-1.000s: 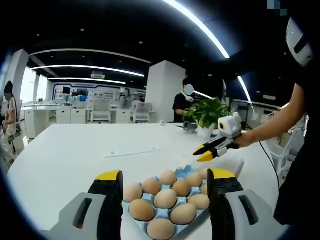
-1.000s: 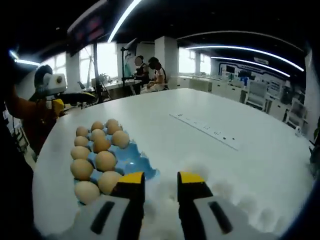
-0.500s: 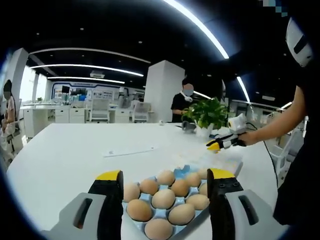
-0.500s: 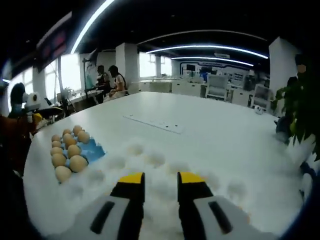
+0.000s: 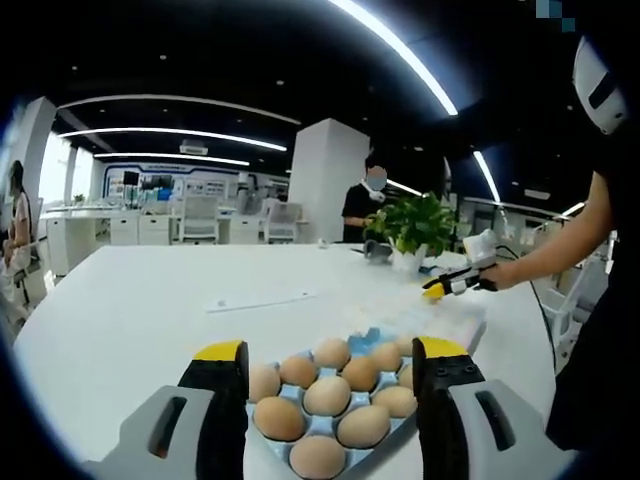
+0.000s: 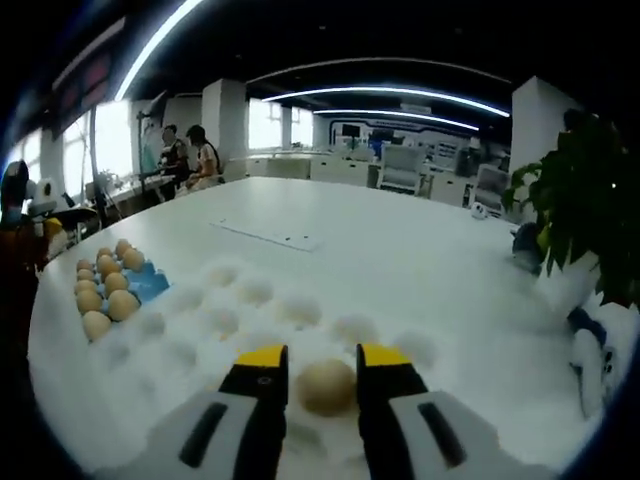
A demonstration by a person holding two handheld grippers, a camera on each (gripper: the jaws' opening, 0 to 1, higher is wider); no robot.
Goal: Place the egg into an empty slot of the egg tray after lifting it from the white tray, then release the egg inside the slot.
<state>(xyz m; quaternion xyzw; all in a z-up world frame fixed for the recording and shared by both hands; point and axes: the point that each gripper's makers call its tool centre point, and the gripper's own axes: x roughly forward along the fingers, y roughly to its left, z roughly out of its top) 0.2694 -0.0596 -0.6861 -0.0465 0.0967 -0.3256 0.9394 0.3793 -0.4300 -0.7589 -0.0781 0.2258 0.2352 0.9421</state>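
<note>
My right gripper (image 6: 321, 362) hangs low over the white tray (image 6: 200, 330), and a single tan egg (image 6: 327, 386) sits in one of its shallow cups right between my two yellow-tipped jaws. The jaws stand apart, one on each side of the egg; I cannot tell whether the pads touch the shell, though narrow gaps seem to show on both sides. The egg rests in the tray. Farther off, on the left of the right gripper view, the blue egg tray (image 6: 150, 284) lies on the white bench (image 6: 400, 260), just beside the white tray, holding a cluster of brown eggs (image 6: 104, 287). A potted plant (image 6: 583, 235) stands at the right edge of that view, and a flat white strip (image 6: 263, 235) lies on the bench beyond the trays.

My left gripper (image 5: 331, 356) hovers over the egg tray (image 5: 325, 436), its jaws wide open and holding nothing; the brown eggs (image 5: 330, 396) show between them. In the left gripper view my right gripper (image 5: 437, 291) appears at the right, held out over the white tray (image 5: 445, 322) by my arm (image 5: 555, 248). A green plant (image 5: 412, 224) stands behind it, and a person (image 5: 364, 203) stands past the far edge of the bench (image 5: 130, 300).
</note>
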